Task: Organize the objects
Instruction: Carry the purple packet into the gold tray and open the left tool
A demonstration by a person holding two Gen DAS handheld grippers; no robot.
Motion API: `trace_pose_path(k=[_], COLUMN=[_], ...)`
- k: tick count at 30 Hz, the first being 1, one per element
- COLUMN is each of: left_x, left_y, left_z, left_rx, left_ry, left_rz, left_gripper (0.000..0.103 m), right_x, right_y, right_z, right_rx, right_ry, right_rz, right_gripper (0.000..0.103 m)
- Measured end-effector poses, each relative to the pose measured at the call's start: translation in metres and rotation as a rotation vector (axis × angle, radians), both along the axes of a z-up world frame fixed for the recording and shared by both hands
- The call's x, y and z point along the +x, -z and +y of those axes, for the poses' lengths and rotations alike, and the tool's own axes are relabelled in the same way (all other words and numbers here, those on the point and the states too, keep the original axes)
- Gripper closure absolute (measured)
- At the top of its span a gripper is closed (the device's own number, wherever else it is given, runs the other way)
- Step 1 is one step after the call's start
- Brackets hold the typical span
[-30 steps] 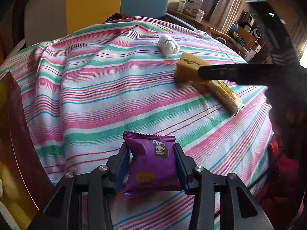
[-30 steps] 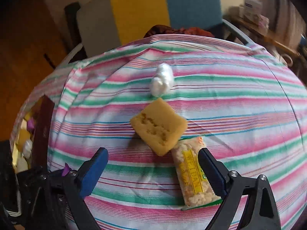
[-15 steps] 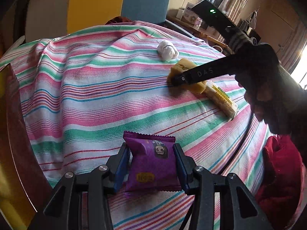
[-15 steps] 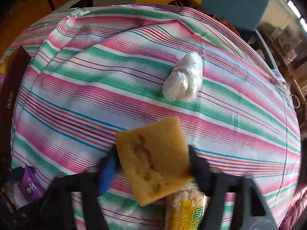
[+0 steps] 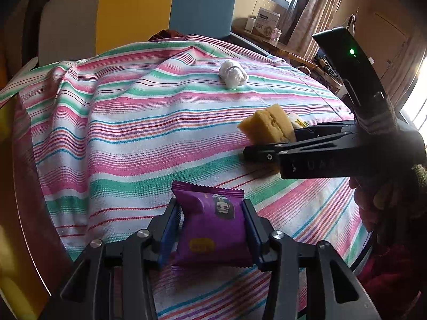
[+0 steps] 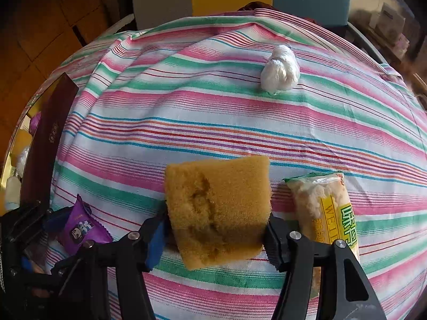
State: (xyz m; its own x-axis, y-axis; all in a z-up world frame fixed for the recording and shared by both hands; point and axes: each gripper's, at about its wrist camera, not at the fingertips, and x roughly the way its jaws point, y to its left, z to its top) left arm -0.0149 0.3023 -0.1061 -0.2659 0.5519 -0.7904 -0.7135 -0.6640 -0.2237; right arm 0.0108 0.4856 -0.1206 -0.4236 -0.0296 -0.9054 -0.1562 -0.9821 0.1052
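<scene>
My left gripper point(image 5: 210, 229) is shut on a purple snack packet point(image 5: 212, 226) and holds it over the near edge of the striped tablecloth point(image 5: 138, 122); the packet also shows in the right wrist view point(image 6: 80, 225). My right gripper point(image 6: 217, 229) is shut on a yellow sponge point(image 6: 217, 210), lifted just above the cloth; the sponge also shows in the left wrist view point(image 5: 269, 126). A yellow-green snack bar point(image 6: 325, 210) lies right of the sponge. A white plastic bundle point(image 6: 280, 73) lies farther back.
A dark brown box wall point(image 6: 45, 149) stands at the table's left edge, with several items inside it. A grey, yellow and blue chair back point(image 5: 138, 13) stands behind the table. A side table with boxes point(image 5: 267, 21) is at the far right.
My right gripper closed on the sponge and lifted it off the snack bar toward me. My left gripper kept hold of the purple packet and shifted slightly.
</scene>
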Motion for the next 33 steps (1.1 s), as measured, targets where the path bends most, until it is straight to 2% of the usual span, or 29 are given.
trace_pose_path(k=[7,14,17,19,23,27,30,33], left_x=[0.01,0.012,0.01,0.01,0.014,-0.016,-0.057,-0.093], left_y=[0.001,0.001,-0.002,-0.01,-0.057,-0.092,-0.093,-0.082], left_z=[0.004,0.004,0.005,-0.001,-0.024,-0.066,-0.111,-0.155], left_rx=[-0.042,-0.053,-0.061,-0.041,0.059,0.123,0.142,0.082], left_ry=[0.004,0.004,0.001,-0.004,-0.013,-0.127,-0.275,-0.423], left_rz=[0.064,0.079,0.062,0.042,0.093,0.072,-0.022,-0.051], left_gripper=[0.058,0.059,0.06,0.06,0.06,0.06,0.059,0.06], right_x=[0.009,0.004,-0.001,-0.001,-0.002,-0.002,-0.002,-0.003], right_y=[0.001,-0.003,-0.002,-0.001,-0.001,-0.001,-0.001,0.0], right_z=[-0.002,-0.015,-0.018,-0.019,-0.02,-0.021,-0.023,-0.024], right_rx=[0.012,0.046,0.057,0.061,0.066,0.077,0.085,0.09], right_ry=[-0.015,-0.037,-0.05,-0.057,-0.063,-0.067,-0.067,-0.067], right_rz=[0.043,0.051,0.055,0.062,0.072,0.075,0.075,0.074], right_gripper=[0.038,0.04,0.04,0.04,0.04,0.04,0.04,0.04])
